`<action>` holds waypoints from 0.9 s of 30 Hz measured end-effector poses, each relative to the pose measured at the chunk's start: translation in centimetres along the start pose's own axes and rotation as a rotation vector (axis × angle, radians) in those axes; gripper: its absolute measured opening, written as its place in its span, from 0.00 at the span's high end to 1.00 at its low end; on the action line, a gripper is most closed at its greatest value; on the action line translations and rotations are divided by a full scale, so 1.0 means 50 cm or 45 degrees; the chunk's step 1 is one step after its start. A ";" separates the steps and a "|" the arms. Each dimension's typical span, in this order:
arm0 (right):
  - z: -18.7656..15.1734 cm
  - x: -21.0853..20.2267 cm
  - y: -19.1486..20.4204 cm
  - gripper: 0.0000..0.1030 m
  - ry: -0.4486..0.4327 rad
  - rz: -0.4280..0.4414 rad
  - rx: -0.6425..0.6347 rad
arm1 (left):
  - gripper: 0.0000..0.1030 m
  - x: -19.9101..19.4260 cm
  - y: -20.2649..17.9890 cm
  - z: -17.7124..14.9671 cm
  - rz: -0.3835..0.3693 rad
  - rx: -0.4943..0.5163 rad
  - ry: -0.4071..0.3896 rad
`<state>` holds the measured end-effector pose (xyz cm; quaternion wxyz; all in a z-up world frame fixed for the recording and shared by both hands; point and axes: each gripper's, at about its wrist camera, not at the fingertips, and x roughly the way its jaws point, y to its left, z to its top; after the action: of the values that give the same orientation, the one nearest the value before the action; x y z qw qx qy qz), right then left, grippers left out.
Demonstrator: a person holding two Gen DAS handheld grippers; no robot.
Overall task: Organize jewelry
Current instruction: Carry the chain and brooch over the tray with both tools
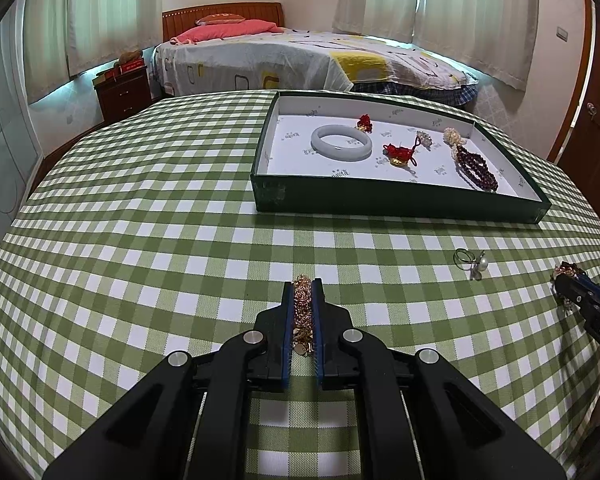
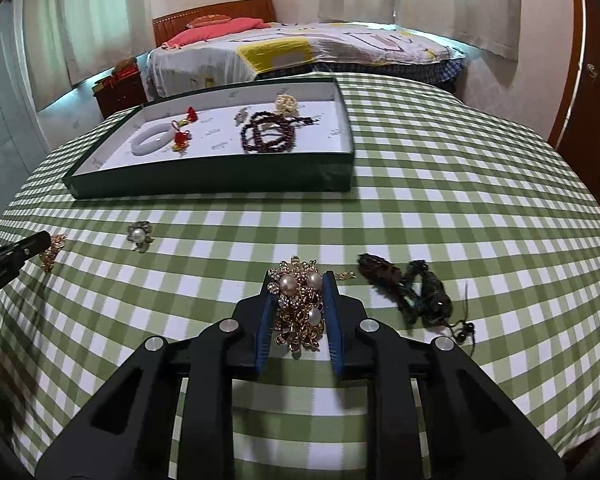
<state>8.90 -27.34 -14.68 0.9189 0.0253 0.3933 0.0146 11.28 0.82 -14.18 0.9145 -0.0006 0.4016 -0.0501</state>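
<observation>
Firmly, the left gripper (image 1: 302, 286) pinches a gold chain (image 1: 302, 308) over the checked tablecloth (image 1: 140, 220). The right gripper (image 2: 299, 280) has its pads against a pearl brooch (image 2: 300, 304) lying on the cloth. Farther off, the green tray (image 1: 400, 200) holds a white bangle (image 1: 341, 142) and dark beads (image 1: 478, 170).

The left gripper (image 1: 302, 286), at lower centre of its own view, points downward with its jaws clamped on a gold chain (image 1: 302, 308). The right gripper (image 2: 299, 280), lower centre in its view, also tilts down; its pads (image 2: 332, 300) seem to press a pearl brooch (image 2: 300, 304), though contact is hard to confirm.
</observation>
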 end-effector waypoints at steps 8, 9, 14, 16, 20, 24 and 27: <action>0.024 -0.021 0.018 0.78 -0.050 0.059 0.001 | 0.92 -0.020 -0.002 0.011 -0.004 -0.005 -0.028; 0.030 -0.026 0.019 0.78 -0.061 0.068 0.003 | 0.92 -0.023 -0.002 0.013 -0.006 -0.006 -0.032; 0.057 -0.051 0.031 0.78 -0.112 0.116 0.007 | 0.92 -0.044 -0.006 0.032 -0.020 -0.008 -0.064; 0.073 -0.060 0.039 0.78 -0.139 0.130 -0.002 | 0.92 -0.052 -0.010 0.042 -0.030 -0.007 -0.080; 0.104 -0.073 0.054 0.78 -0.189 0.155 -0.022 | 0.92 -0.069 -0.021 0.074 -0.063 -0.006 -0.131; 0.139 -0.080 0.069 0.78 -0.232 0.193 -0.029 | 0.92 -0.082 -0.034 0.119 -0.101 -0.008 -0.192; 0.169 -0.082 0.081 0.78 -0.271 0.212 -0.042 | 0.92 -0.087 -0.041 0.154 -0.119 -0.004 -0.237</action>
<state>12.16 -23.81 -5.65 0.9513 0.0441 0.2899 0.0947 13.80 -1.13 -5.70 0.9445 -0.0252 0.3143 -0.0918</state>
